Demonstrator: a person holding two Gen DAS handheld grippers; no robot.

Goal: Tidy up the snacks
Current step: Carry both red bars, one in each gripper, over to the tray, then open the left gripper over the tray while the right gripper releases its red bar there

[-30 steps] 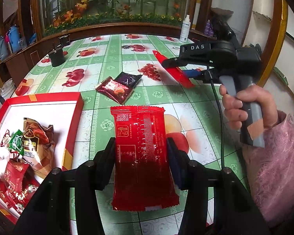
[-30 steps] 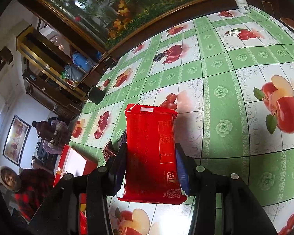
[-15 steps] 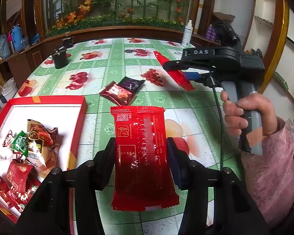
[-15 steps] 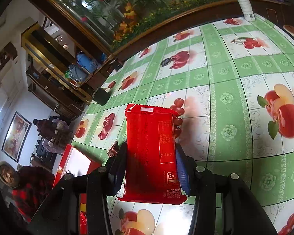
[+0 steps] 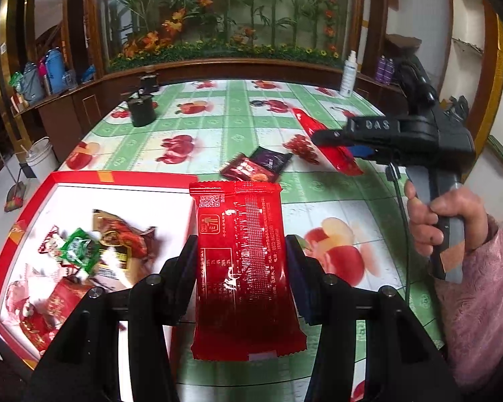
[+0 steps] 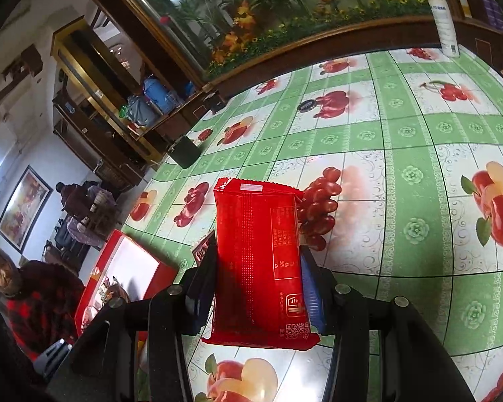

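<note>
A: So, we're mid-carry. Left gripper [image 5: 241, 261] clamps a red snack pack [image 5: 241, 251] at the red box [image 5: 124, 181] near wall; right gripper [image 6: 258, 278] pinches a second red pack [image 6: 256, 261] over the tablecloth [image 6: 402, 184].

B: Next we clear that wall, drop inside. Two dark packets [image 5: 256, 167] sit beyond; room elsewhere.

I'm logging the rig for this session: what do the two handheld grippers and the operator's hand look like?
Both the left gripper and the right gripper are black, with bolted linkage bars and blue pads inside the fingers. Seen from the left wrist, the right gripper has "DAS" embossed on its black body, a grey pistol grip with a tan patch, and a thin black cable hanging down. The bare right hand wears a pink patterned sleeve.
</note>
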